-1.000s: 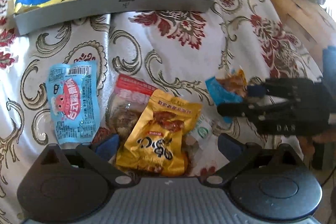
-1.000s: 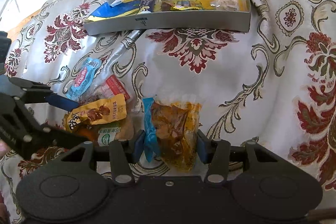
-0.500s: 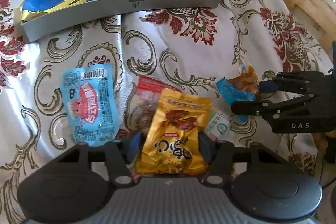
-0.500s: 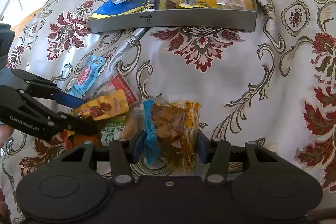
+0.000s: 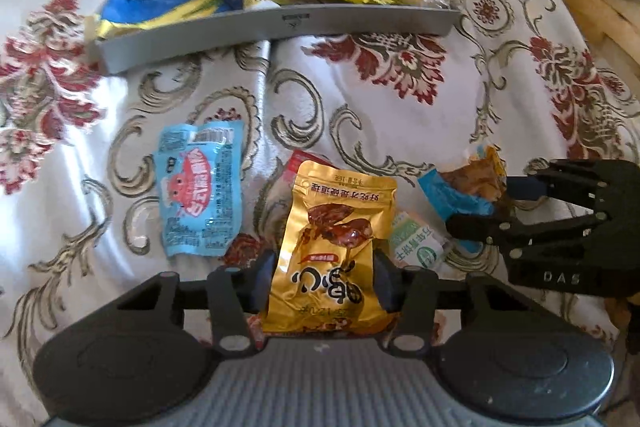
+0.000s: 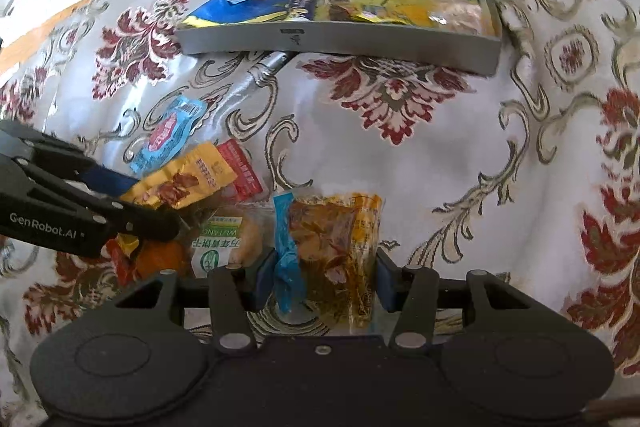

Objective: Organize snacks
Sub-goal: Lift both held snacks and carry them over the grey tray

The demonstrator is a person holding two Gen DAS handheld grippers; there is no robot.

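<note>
Gold packet (image 5: pixel 334 247) and amber packet (image 6: pixel 334 251) are pinched in both jaws; carrying to the grey tray (image 6: pixel 344 45) is called for next.

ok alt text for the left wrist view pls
The left gripper pinches a gold snack packet above a floral tablecloth. A blue packet lies left, the right gripper holds an orange packet, and a grey tray sits behind.

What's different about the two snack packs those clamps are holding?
The gold packet in the left hand-held gripper is opaque foil with a printed picture. The clear packet in the right hand-held gripper shows its brownish contents and has a blue edge. Both are clamped between blue pads.
</note>
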